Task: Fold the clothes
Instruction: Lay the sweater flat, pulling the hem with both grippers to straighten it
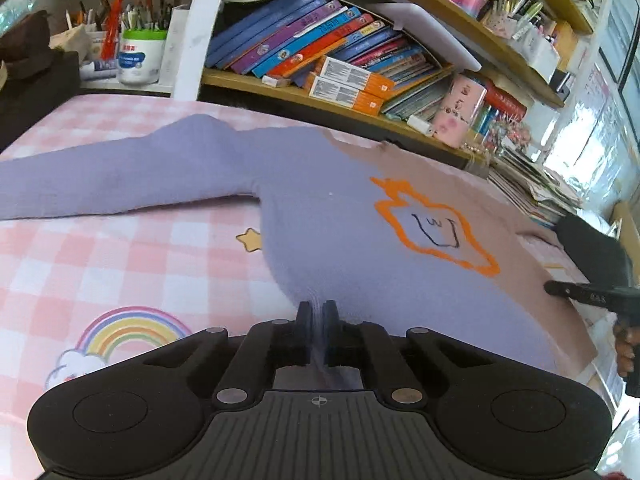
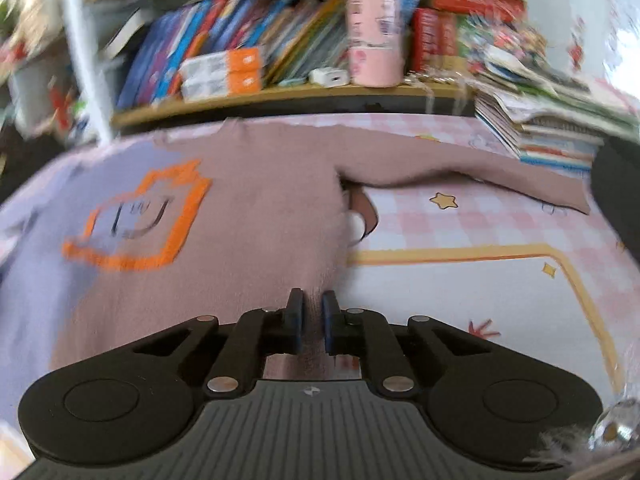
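Lilac/mauve sweater (image 1: 320,208) w/ orange outline, pink-check sheet (image 1: 120,264).

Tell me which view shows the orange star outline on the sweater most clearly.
The left wrist view: the orange star outline is sharp there, its drawn face readable, lying across the sweater where lilac meets brown. The right wrist view shows it whole too, but smeared by motion blur.

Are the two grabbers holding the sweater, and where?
Yes. The left gripper pinches the sweater at its lilac bottom hem; the right gripper pinches the brown bottom hem.
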{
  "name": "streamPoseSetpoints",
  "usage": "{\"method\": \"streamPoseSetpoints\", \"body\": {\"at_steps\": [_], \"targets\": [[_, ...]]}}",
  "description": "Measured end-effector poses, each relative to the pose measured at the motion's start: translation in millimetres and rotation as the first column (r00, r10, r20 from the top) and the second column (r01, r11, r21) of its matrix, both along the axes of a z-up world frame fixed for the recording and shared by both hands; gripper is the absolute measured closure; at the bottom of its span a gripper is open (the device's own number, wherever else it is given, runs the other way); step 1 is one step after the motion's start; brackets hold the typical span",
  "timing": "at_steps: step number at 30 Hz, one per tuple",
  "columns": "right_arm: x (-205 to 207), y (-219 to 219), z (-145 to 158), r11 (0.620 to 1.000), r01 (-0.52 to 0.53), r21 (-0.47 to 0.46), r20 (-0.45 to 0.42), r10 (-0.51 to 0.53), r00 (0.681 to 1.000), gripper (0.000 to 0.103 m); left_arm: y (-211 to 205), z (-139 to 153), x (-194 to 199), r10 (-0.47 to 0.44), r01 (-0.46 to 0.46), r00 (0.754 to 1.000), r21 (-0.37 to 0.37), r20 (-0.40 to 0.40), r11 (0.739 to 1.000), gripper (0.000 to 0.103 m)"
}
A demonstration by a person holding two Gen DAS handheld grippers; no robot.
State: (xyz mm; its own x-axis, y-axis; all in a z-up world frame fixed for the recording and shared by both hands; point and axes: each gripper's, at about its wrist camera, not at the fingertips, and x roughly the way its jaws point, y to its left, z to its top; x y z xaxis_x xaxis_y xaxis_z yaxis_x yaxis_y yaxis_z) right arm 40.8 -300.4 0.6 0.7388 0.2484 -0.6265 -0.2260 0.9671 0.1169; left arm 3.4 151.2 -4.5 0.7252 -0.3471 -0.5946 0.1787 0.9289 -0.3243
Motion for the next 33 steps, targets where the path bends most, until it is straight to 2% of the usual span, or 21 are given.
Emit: {"method": "streamPoseSetpoints", "body": {"at_steps": [6, 9, 11, 13, 16, 18, 21, 22, 23, 26, 27, 28, 29, 33], "targets": [[-8, -7, -2, 0.997, 0.034, 0.074, -0.004, -0.034, 0.999, 0.094, 1, -1, -4, 0.016, -0.016, 1.0, -0.007, 0.0, 1.0, 0.098], [-14, -10, 3, 0.996, 0.051, 0.077, -0.001, -0.051, 0.999, 0.084, -1, 2, -8, 0.036, -0.035, 0.999, 0.029, -0.004, 0.999, 0.092], [-23, -15, 8, 0.995, 0.058, 0.083, 0.009, -0.059, 0.998, 0.081, -3, 4, -16, 0.026, -0.026, 1.0, 0.042, -0.002, 0.999, 0.088], [-34, -21, 12, 0.995, 0.055, 0.087, 0.018, -0.057, 0.998, 0.08, -5, 3, -28, 0.017, -0.017, 1.0, 0.032, -0.002, 0.999, 0.075], [-54, -24, 12, 0.996, 0.047, 0.074, 0.017, -0.048, 0.999, 0.08, -9, 3, -44, 0.03, -0.03, 1.0, -0.002, 0.0, 1.0, 0.067], [-64, -24, 9, 0.997, 0.036, 0.075, 0.007, -0.036, 0.999, 0.08, -11, 2, -54, 0.052, -0.051, 0.999, -0.028, 0.003, 0.998, 0.067], [-78, -24, 5, 0.997, 0.023, 0.079, -0.005, -0.023, 1.0, 0.074, -14, 0, -67, 0.089, -0.088, 0.996, -0.066, 0.009, 0.994, 0.067], [-81, -23, 3, 0.996, 0.023, 0.083, -0.007, -0.022, 1.0, 0.069, -15, 0, -70, 0.098, -0.097, 0.995, -0.063, 0.013, 0.993, 0.067], [-83, -22, 1, 0.996, 0.022, 0.087, -0.008, -0.022, 1.0, 0.065, -18, 0, -73, 0.105, -0.104, 0.994, -0.05, 0.02, 0.993, 0.067], [-91, -16, -2, 0.997, 0.022, 0.075, 0.015, -0.023, 1.0, 0.063, -32, 0, -77, 0.115, -0.117, 0.992, 0.031, 0.057, 0.993, 0.07], [-93, -14, -3, 0.998, 0.017, 0.068, 0.02, -0.018, 1.0, 0.065, -35, 0, -78, 0.114, -0.117, 0.991, 0.052, 0.066, 0.992, 0.079], [-95, -11, -3, 0.998, 0.011, 0.061, 0.026, -0.013, 1.0, 0.076, -34, -1, -77, 0.105, -0.109, 0.992, 0.052, 0.069, 0.993, 0.094], [-96, -9, -4, 0.999, 0.006, 0.053, 0.031, -0.008, 0.999, 0.086, -33, -2, -77, 0.097, -0.101, 0.993, 0.052, 0.072, 0.994, 0.096], [-99, -2, -4, 0.999, -0.014, 0.041, 0.042, 0.013, 0.999, 0.093, -16, -5, -72, 0.095, -0.095, 0.994, -0.01, 0.056, 0.995, 0.097]]}}
